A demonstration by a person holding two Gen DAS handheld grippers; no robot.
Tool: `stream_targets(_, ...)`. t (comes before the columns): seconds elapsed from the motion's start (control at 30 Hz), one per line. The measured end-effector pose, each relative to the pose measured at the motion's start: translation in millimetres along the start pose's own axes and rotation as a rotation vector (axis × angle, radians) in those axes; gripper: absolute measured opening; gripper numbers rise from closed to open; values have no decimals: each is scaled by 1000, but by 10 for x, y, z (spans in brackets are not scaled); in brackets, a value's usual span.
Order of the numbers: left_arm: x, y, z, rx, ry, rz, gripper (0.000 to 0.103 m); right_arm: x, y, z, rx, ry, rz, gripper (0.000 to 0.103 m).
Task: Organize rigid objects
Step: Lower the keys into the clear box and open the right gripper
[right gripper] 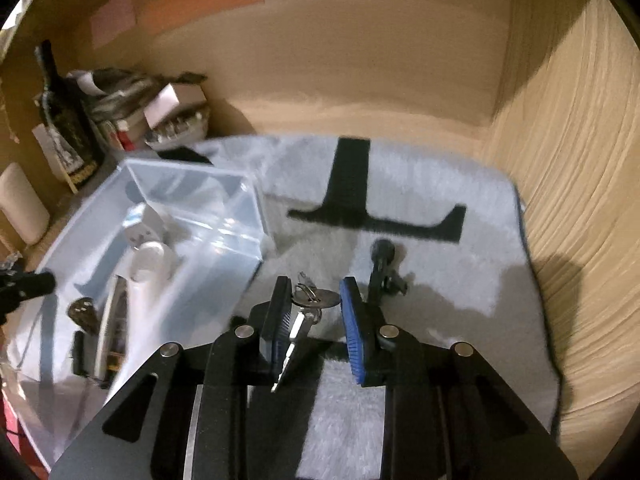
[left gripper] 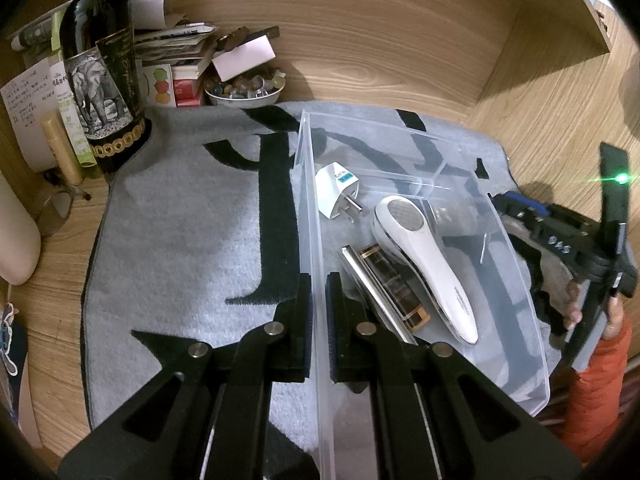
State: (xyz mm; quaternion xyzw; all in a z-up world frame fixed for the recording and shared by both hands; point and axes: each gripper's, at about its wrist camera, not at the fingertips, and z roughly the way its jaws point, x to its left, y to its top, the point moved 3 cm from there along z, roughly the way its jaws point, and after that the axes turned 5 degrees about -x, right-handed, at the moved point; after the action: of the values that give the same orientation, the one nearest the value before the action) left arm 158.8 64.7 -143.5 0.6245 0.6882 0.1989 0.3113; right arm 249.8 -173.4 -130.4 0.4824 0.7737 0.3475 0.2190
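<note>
My left gripper (left gripper: pixel 319 292) is shut on the left wall of a clear plastic bin (left gripper: pixel 310 216) on a grey mat. In the bin lie a white plug adapter (left gripper: pixel 334 194), a white handheld device (left gripper: pixel 424 264) and a harmonica (left gripper: pixel 384 292). In the right wrist view, my right gripper (right gripper: pixel 316 292) holds a silver key (right gripper: pixel 308 312) between its jaws, just right of the bin (right gripper: pixel 248 208). A small black tool (right gripper: pixel 380 268) lies on the mat beyond the right finger. The right gripper also shows at the right of the left wrist view (left gripper: pixel 560 240).
A dark wine bottle (left gripper: pixel 102 68), a bowl of marbles (left gripper: pixel 244 88), stacked papers and boxes (left gripper: pixel 176 48) crowd the back left corner. Wooden walls (right gripper: pixel 560 160) enclose the desk at the back and right. The grey mat (left gripper: pixel 180 220) has black markings.
</note>
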Motion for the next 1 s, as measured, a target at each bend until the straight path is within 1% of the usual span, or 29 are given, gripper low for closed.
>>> stream_targets(0.33, 9, 7, 6, 1, -7, -13, 6, 205, 338, -447, -155, 19, -24, 23)
stream_targets(0.5, 9, 9, 12, 2, -8, -13, 6, 399, 471, -625, -226, 61, -43, 23)
stream_targets(0.6, 6, 7, 17, 2, -11, -13, 6, 537, 515, -705, -254, 89, -67, 23)
stream_targets(0.8, 4, 5, 18, 1, -10, -13, 6, 846, 523, -708, -256, 166, -122, 23)
stream_targets(0.87, 3, 4, 20, 2, -10, -12, 6, 945, 487, -645, -233, 188, -147, 23)
stream_targets(1.0, 4, 5, 18, 1, -10, -12, 6, 1143, 358, -453, -162, 221, -184, 23)
